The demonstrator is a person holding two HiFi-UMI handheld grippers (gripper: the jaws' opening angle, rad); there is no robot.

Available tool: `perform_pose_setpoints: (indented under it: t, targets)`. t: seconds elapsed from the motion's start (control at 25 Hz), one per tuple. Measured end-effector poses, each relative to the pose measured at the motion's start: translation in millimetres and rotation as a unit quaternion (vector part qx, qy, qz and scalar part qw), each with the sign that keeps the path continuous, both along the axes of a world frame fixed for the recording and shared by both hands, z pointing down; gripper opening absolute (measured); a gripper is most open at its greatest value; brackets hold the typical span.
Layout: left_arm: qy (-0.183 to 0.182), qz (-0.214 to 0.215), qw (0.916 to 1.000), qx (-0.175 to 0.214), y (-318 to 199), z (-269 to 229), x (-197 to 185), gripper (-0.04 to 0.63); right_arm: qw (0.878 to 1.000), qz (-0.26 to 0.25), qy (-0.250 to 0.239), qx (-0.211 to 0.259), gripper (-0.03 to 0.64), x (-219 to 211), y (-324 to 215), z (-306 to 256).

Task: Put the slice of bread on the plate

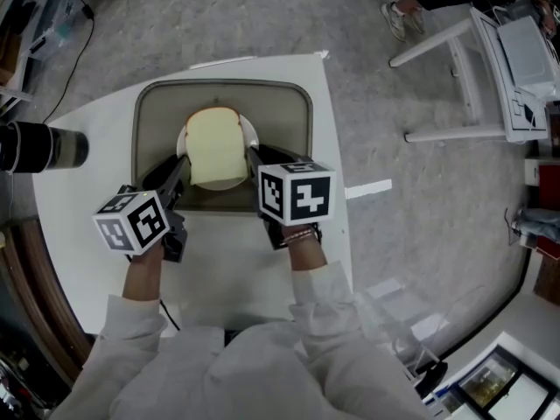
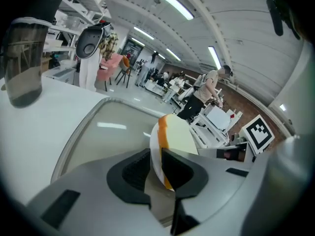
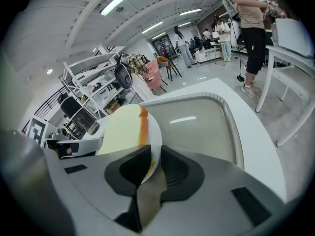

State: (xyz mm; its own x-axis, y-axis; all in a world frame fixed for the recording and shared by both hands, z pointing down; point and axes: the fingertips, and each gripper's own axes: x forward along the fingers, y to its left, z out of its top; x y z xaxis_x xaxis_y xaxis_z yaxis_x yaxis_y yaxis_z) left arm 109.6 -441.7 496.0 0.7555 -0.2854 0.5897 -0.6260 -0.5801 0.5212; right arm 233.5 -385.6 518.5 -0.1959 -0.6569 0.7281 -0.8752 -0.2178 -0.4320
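Our left gripper (image 2: 156,163) has its 2 dark jaws clamped on the rim of the round white ceramic plate (image 2: 154,146). Our right gripper (image 3: 153,162) pinches the opposite rim the same way. Each gripper view shows the thin white edge sandwiched between the pads.

In the head view, the left gripper (image 1: 179,169) and right gripper (image 1: 254,160) flank the plate (image 1: 251,132) from either side. The pale, squarish slice of bread (image 1: 216,147), edged with an orange-brown crust, lies flat on the plate and covers most of it.

The plate is over the grey-beige, round-cornered plastic tray (image 1: 157,112), which sits on the white table (image 1: 236,274). We cannot tell whether the plate rests on the tray or is held just above it. A dark cylindrical cup (image 1: 44,147) lies at the table's left edge, well apart.

With the bread on the plate, we judge the placing itself done and the step in hand to be handling the loaded plate with 2 grips. Any next move calls for both grippers to travel together and keep the plate level so the slice does not slide. If the plate is already down, both jaws need to open evenly.
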Motion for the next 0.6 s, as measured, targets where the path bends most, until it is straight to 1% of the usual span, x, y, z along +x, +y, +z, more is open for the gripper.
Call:
perform_pose_setpoints:
  t: [0.08, 0.2, 0.28, 0.52, 0.6]
  targets:
    - [-0.013, 0.003, 0.9997, 0.019, -4, 3, 0, 0.064, 1.000, -0.001, 0.002, 0.002, 0.069, -1, -1, 2]
    - [-0.051, 0.010, 0.9970, 0.057, -8, 9, -1, 0.064, 1.000, -0.004, 0.011, 0.007, 0.069, -3, -4, 3]
    - [-0.069, 0.013, 0.9948, 0.075, -10, 11, -2, 0.064, 1.000, -0.002, 0.021, 0.009, 0.068, -3, -6, 4]
    - [-0.093, 0.028, 0.9897, 0.106, -12, 13, -1, 0.064, 0.999, -0.003, 0.037, 0.008, 0.069, -1, -6, 3]
    - [-0.097, 0.032, 0.9886, 0.111, -11, 13, -1, 0.064, 0.999, -0.008, 0.048, 0.008, 0.069, -1, -6, 2]
